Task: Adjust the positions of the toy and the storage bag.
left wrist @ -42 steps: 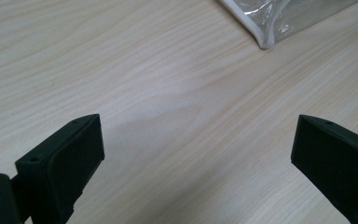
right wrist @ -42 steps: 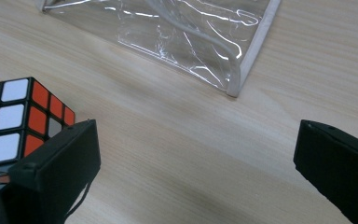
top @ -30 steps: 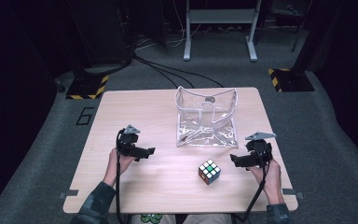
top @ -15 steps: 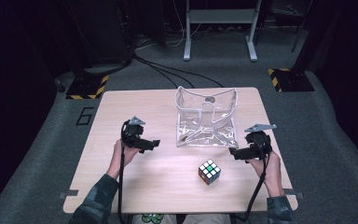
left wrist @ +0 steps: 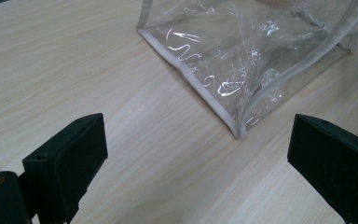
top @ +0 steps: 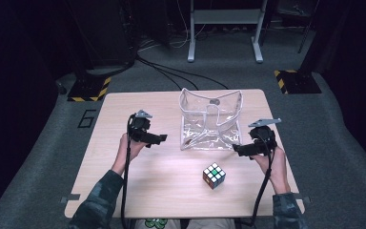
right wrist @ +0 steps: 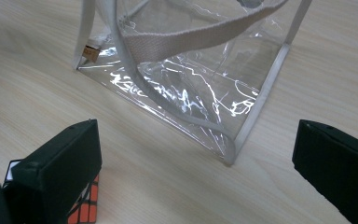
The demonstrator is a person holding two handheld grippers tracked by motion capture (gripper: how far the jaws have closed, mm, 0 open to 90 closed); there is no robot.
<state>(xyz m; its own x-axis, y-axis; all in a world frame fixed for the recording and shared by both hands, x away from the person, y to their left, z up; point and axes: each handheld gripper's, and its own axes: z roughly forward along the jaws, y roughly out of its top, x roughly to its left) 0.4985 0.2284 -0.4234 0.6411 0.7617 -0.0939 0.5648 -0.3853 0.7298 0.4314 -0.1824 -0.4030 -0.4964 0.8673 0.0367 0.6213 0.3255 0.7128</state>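
1. Our clear bag [top: 211, 119] stands mid-tabletop [top: 124, 109]; bare wood lies around it, the cube [top: 214, 175] near the front edge.
2. Our left claw [top: 158, 139] and right claw [top: 237, 149] flank the bag's front corners, both gaping wide, holding nothing.

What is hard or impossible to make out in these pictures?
- Cube: in the right gripper view, mostly hidden behind a black jaw and cut by the bottom edge.
- Cube in the left gripper view: a green sliver at the right edge.
- Small tag on the clear bag: any print too small to read.
- Person: cut off by the high view's bottom edge.
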